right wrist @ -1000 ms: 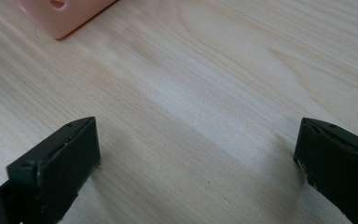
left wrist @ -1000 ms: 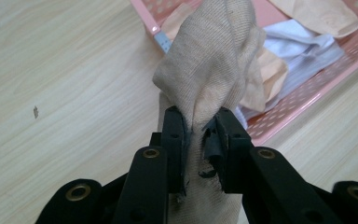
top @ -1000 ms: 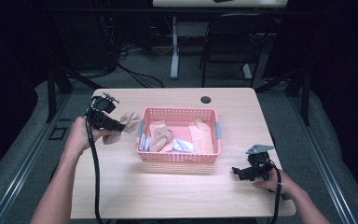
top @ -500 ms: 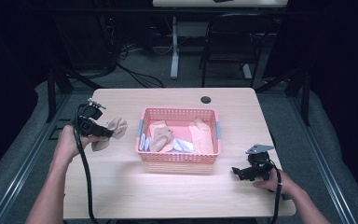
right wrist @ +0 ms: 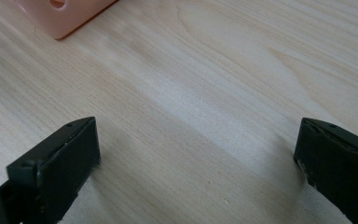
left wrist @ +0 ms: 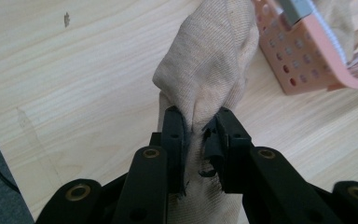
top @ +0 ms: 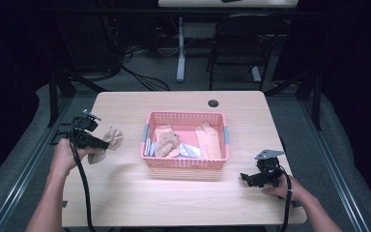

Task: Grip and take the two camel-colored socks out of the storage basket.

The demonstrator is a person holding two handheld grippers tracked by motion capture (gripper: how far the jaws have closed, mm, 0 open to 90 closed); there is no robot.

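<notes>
Pale wood formed the table (top: 183, 198), where a pink plastic basket (top: 185, 162) sat near the middle with beige and white socks piled inside. Left of the basket, well clear of its rim, a tan sock (top: 107, 142) hung bunched over the tabletop. The left gripper (top: 102, 145) was clamped on that sock; in the left gripper view its black jaws pinched a fold of the sock (left wrist: 209, 70), with a corner of the basket (left wrist: 307, 70) at upper right. Near the table's front right corner, the right gripper (top: 249, 179) rested low in the person's hand, apart from the basket. In the right gripper view its jaws stood wide apart over bare wood, grasping nothing.
</notes>
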